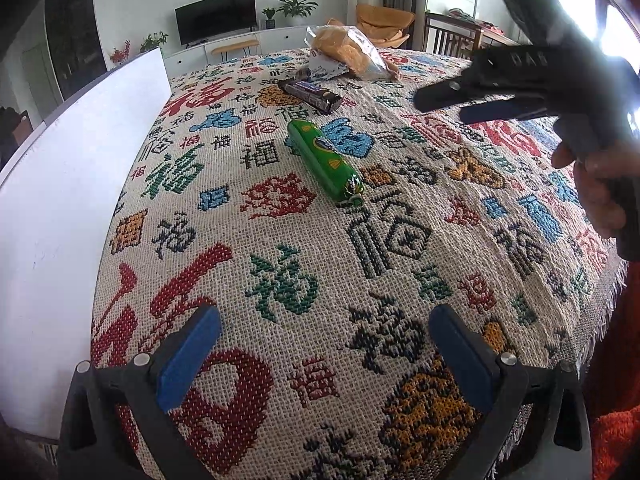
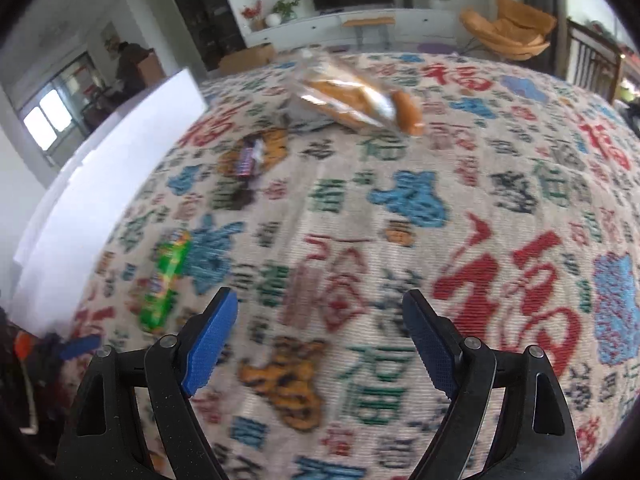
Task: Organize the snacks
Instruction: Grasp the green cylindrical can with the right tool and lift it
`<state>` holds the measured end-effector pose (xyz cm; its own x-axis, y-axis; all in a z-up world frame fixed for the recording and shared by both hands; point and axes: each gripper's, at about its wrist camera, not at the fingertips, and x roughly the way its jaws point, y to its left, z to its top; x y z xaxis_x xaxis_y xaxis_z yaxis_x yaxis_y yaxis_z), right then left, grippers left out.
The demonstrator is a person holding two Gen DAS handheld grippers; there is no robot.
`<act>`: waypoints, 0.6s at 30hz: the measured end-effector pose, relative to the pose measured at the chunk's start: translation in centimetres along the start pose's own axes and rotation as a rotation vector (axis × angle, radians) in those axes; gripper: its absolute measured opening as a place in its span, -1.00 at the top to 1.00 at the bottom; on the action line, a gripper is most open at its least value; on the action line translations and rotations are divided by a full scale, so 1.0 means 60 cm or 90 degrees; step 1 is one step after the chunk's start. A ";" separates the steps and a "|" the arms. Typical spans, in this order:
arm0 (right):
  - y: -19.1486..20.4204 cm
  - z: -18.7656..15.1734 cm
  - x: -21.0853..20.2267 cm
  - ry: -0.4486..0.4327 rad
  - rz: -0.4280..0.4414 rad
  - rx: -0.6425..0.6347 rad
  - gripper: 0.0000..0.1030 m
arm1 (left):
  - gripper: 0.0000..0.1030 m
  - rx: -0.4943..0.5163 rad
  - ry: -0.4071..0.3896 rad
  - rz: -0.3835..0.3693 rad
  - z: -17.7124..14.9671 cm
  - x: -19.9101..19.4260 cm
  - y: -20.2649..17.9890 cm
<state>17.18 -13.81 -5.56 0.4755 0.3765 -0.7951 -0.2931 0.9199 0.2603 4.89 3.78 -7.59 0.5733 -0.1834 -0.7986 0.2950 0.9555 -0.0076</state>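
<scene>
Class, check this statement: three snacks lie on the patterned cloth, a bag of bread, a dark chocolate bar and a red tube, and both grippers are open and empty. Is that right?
Not quite. The tube is green, not red, as the left wrist view shows. The rest stands: bag of bread, chocolate bar, patterned cloth, left gripper and right gripper open and empty.

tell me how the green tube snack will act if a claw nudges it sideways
The green tube snack looks round and lies flat on the woven cloth, so it would probably roll. Its glossy wrapper may slip in a grip. The coarse weave might slow any rolling.
</scene>
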 end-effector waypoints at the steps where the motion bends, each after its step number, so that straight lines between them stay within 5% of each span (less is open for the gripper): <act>1: 0.023 0.011 0.012 0.020 0.035 0.001 -0.69 | -1.00 0.000 -0.002 0.000 0.000 0.000 0.000; 4: 0.100 0.042 0.051 0.066 0.097 -0.051 -0.63 | -1.00 0.001 -0.007 -0.001 0.000 0.000 0.000; 8: 0.182 0.050 0.118 0.151 0.085 -0.129 -0.59 | -1.00 0.003 -0.011 -0.002 0.000 0.001 0.001; 14: 0.209 0.025 0.123 0.160 0.010 -0.197 0.49 | -1.00 0.002 -0.012 -0.002 0.001 0.002 0.000; 18: 0.140 0.021 0.080 0.134 0.008 -0.133 0.54 | -1.00 0.002 -0.013 -0.002 0.002 0.002 0.001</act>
<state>18.06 -4.14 -6.51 0.2953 0.3368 -0.8941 -0.4725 0.8648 0.1697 5.06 3.77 -7.60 0.5882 -0.1904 -0.7860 0.2986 0.9544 -0.0078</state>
